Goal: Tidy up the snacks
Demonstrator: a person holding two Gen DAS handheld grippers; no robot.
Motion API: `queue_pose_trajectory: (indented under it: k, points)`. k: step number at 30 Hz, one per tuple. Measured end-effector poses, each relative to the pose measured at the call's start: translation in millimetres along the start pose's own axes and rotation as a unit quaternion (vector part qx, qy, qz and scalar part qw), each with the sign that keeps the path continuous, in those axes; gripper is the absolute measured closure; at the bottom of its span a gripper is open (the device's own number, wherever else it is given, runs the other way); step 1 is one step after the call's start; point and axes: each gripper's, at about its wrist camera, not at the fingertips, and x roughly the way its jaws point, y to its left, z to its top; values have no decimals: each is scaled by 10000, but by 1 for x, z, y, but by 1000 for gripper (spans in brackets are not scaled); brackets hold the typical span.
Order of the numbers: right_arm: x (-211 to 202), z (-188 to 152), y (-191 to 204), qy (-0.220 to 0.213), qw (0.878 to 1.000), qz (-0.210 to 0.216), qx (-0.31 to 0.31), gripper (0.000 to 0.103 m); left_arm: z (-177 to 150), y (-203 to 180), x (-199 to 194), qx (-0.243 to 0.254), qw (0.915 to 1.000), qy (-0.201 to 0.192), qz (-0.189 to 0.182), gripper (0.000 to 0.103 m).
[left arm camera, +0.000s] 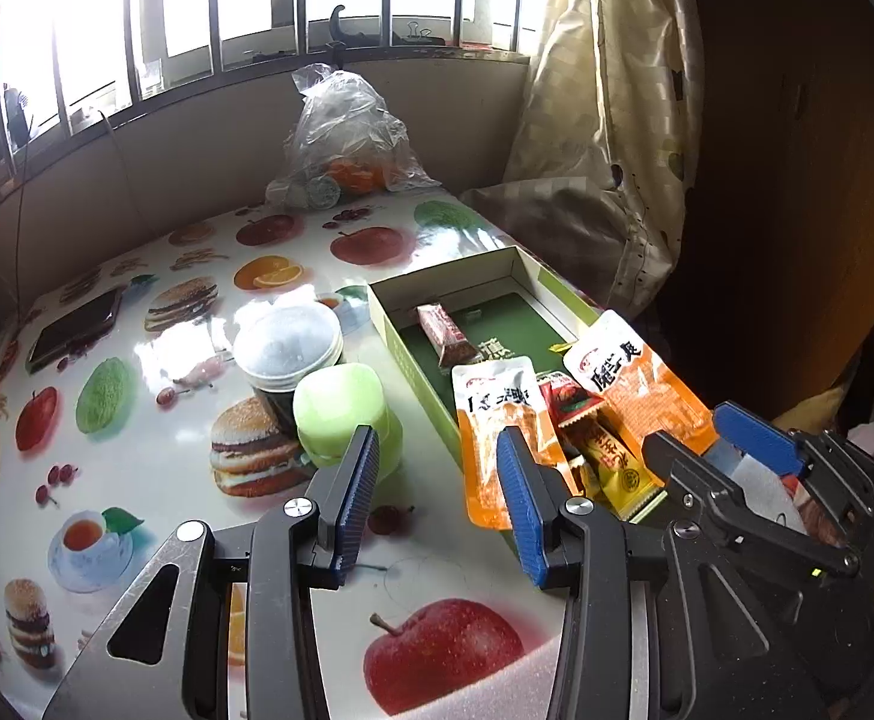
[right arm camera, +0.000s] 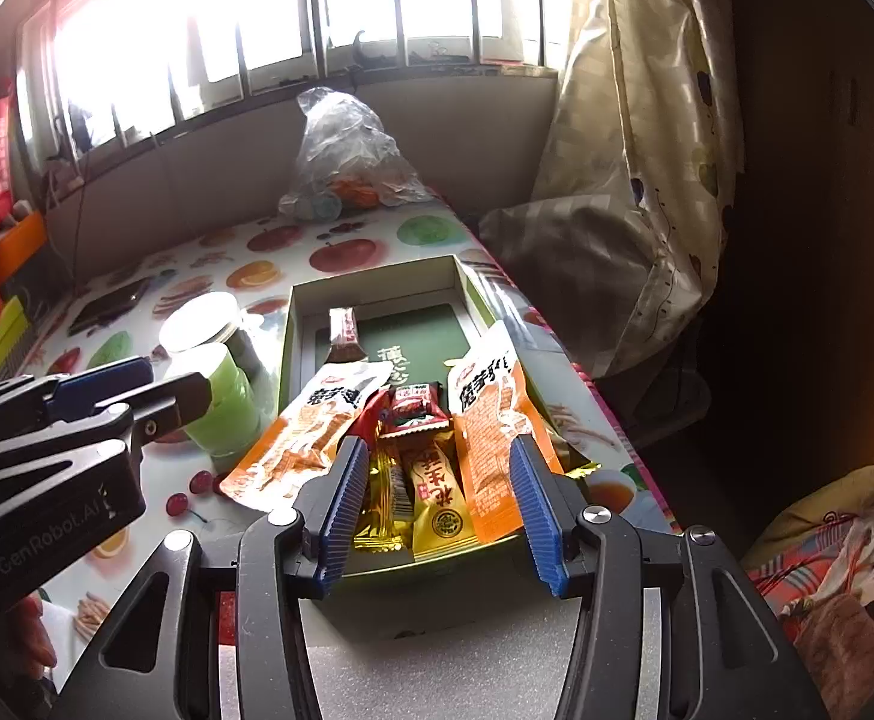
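The snacks lay heaped at the near end of an open box [right arm camera: 293, 324] on the bench [left arm camera: 155, 468], which was printed with fruit and burgers. In the right wrist view the right gripper [right arm camera: 437, 504] hung over that heap with its jaws apart and nothing clamped; two yellow packets [right arm camera: 437, 498] lay below, between the fingers, and whether the fingers touched anything could not be told. An orange pouch [right arm camera: 311, 438] draped over the box's left wall, and a second orange pouch [right arm camera: 491, 420] leaned by the right finger. A small red packet [right arm camera: 416, 405] sat between them, and a dark red bar [right arm camera: 344, 336] lay farther back on the green floor of the box.

The left gripper [left arm camera: 437, 498] hovered over bare bench beside the box, jaws partly apart and empty, its right finger [left arm camera: 521, 498] in front of the draped pouch. A green cup [left arm camera: 347, 414] stood just beyond its left finger.

The pouches and packets bore Chinese print too small to read; the left gripper's body read "GenRobot.AI".
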Motion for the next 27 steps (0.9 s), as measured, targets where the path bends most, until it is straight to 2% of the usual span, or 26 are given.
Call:
queue_pose_trajectory:
  k: [4, 13, 20, 27]
  points:
    - [-12, -10, 1, -21, 10000, -39, 14, 52, -19, 2, -10, 43, 10000, -22, 26, 61]
    - [-29, -44, 3, 93, 9998, -156, 7, 52, -63, 4, -13, 28, 9997, 241, 46, 61]
    - [-16, -76, 9, 420, 9988, -246, -41, 51, -92, 8, 10, -88, 9975, 688, 142, 61]
    - [-1, -89, 13, 600, 9973, -425, -59, 51, -99, 7, 19, -147, 9964, 837, 54, 61]
